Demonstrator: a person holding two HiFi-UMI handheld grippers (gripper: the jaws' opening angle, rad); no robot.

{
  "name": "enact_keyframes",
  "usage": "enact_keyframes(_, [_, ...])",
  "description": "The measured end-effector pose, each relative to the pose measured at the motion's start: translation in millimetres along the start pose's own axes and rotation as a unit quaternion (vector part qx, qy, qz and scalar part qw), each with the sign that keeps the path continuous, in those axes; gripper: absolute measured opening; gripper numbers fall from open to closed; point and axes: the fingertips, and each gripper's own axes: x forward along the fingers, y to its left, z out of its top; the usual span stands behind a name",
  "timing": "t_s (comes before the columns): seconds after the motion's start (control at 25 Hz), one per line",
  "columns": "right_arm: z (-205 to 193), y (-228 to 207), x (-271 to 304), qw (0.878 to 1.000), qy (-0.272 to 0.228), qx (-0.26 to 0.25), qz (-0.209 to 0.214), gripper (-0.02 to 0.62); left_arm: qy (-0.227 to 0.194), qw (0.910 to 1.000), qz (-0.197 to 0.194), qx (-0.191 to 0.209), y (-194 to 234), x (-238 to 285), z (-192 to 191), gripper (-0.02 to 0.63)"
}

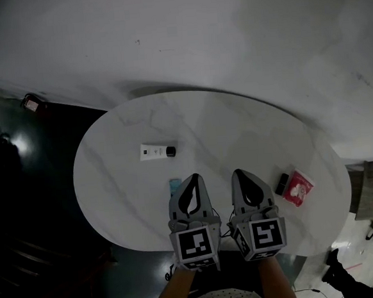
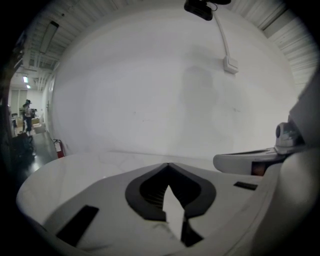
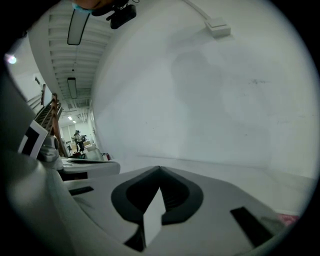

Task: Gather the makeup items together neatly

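Over the oval white worktop point(image 1: 236, 122), near its front edge, the left gripper point(image 1: 193, 178) and right gripper point(image 1: 239, 172) hang side by side, both clenched empty, a white tube point(image 1: 156, 152) lying beyond them and a red packet point(image 1: 298, 188) just beside a small black item point(image 1: 282, 184) at right.

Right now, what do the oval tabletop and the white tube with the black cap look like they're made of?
The tabletop looks like white marble or a marble-look laminate, smooth with a dull sheen, and faint grey veins cross it. The white tube is probably plastic, with a matte body and a black cap that is likely hard plastic. It is too small to be sure.
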Motion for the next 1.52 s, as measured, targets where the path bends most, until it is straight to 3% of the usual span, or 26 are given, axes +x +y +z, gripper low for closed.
enact_keyframes(0.16, [0.6,16.6,13.6,1.0,0.009,-0.013,0.018,-0.005,0.014,0.9997,0.012,-0.014,18.9,-1.2,-1.8,0.034])
enact_keyframes(0.32, [-2.2,34.0,25.4,0.998,0.032,-0.031,0.041,-0.005,-0.006,0.9994,0.028,-0.018,39.1,-1.0,-2.1,0.034])
enact_keyframes(0.64, [-7.0,69.6,54.0,0.994,0.043,-0.051,0.082,0.029,0.016,0.9974,0.056,-0.042,73.9,-7.2,-9.7,0.034])
enact_keyframes(0.76, [-10.5,80.7,62.4,0.993,0.051,-0.058,0.095,0.029,0.005,0.9967,0.067,-0.045,86.3,-7.5,-10.8,0.034])
enact_keyframes(1.52, [-30.2,116.9,114.7,0.972,0.119,-0.122,0.164,0.048,0.014,0.9913,0.102,-0.082,128.7,-3.4,-28.3,0.034])
